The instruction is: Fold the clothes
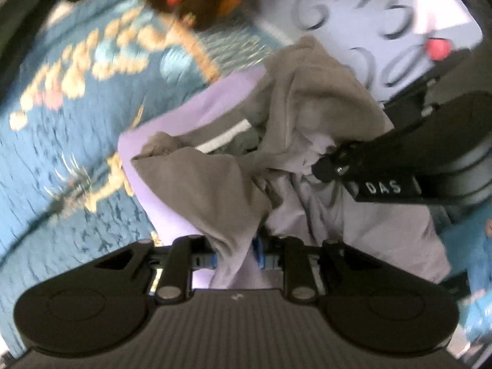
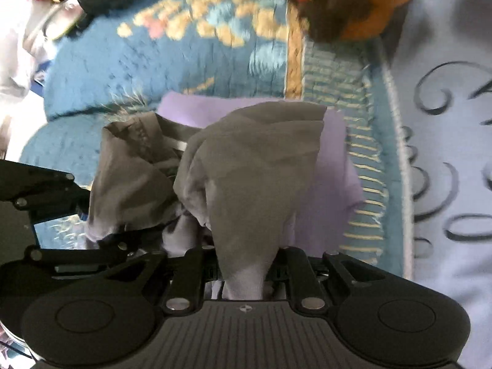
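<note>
Nearest the lens in each wrist view, a bunch of the grey garment [image 2: 255,166] runs down between the fingers: the right tool [image 2: 243,272] is clamped on one gathered edge, and the left tool [image 1: 238,253] is pinched on another, so the cloth hangs slack between the two grips, lifted off what lies below, probably to shake it out or carry an edge across for a fold. Its lavender inner face shows where it sags. Just beyond, under it, lies a flat purple cloth [image 2: 332,166], seemingly folded, though blur makes that uncertain. Both rest over the blue patterned bedspread [image 2: 190,61]. Farthest off sits a brown plush toy [image 2: 353,3].
</note>
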`<state>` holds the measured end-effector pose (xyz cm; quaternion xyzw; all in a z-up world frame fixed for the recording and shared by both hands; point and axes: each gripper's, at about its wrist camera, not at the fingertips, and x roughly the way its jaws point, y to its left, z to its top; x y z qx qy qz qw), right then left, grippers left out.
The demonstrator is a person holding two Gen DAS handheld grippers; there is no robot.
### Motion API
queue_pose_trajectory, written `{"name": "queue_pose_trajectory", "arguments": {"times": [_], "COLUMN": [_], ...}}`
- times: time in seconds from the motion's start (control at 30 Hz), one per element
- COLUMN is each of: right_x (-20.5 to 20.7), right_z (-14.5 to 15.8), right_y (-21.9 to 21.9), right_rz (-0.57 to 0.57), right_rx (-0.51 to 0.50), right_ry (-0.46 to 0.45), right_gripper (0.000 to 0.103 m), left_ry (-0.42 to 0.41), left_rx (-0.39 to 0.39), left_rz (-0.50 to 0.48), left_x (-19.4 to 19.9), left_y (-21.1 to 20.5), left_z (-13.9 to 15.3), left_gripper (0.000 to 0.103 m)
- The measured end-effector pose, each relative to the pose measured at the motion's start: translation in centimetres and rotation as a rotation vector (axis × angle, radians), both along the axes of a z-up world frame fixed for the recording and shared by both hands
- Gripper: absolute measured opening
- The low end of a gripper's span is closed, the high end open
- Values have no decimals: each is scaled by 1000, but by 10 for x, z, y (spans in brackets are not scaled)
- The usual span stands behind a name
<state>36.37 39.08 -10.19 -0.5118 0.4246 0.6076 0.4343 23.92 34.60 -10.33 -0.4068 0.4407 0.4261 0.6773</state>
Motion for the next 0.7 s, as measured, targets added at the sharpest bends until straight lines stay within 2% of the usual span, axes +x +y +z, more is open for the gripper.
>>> {"name": "queue_pose_trajectory", "arguments": {"times": [0.13,0.3,0.43,0.7], "right_x": [3,9,8,7], "right_z": [-19,-22,-22,-23], "right_y": [16,21,26,35], "right_rz": [41,58,70,92], "right_rx": [-48,-71,-60,-28], "right_ry": [-10,-11,-27,-68], "right_gripper": [14,14,14,14], "left_ry": [18,38,21,18], "left_rx": [-24,-27,-34,69], "left_rz": [20,23,37,57], "left_x": [-4,-2,-2,-3], "left_y": [3,11,20,28], "left_z": [-18,-29,-30,-17], "left_gripper": [24,24,24,24]}}
